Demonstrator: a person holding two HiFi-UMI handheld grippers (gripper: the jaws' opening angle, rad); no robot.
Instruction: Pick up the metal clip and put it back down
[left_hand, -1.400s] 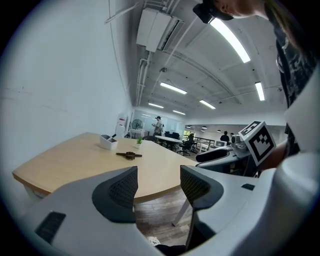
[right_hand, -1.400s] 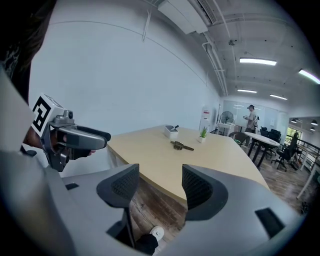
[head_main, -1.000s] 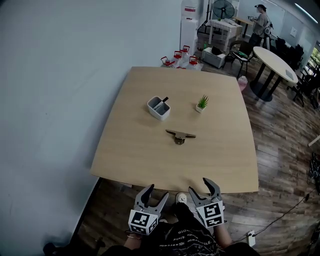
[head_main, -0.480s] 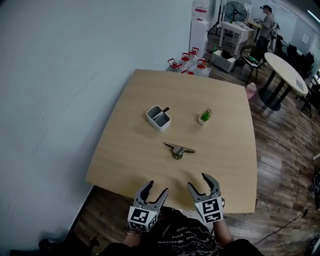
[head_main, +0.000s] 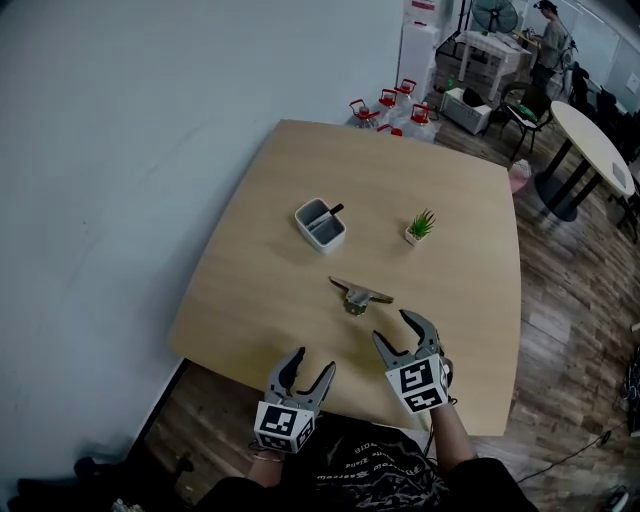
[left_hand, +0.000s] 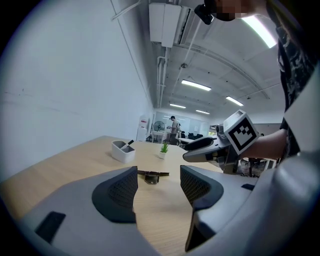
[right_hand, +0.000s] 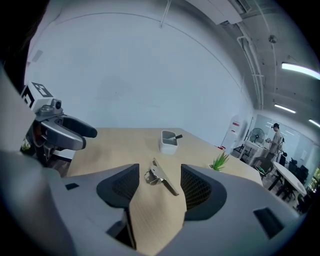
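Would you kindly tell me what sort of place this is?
Probably an open-plan office or shared workspace: a water dispenser stands by the wall with spare water jugs beside it, and a round meeting table is further back.

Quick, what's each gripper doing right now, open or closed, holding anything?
Left gripper: open, empty.
Right gripper: open, empty; metal clip not yet gripped.

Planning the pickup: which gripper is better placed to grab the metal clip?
Right. The right gripper is open over the table, close to the metal clip and aimed at it; the left gripper, also open, sits farther back at the table edge.
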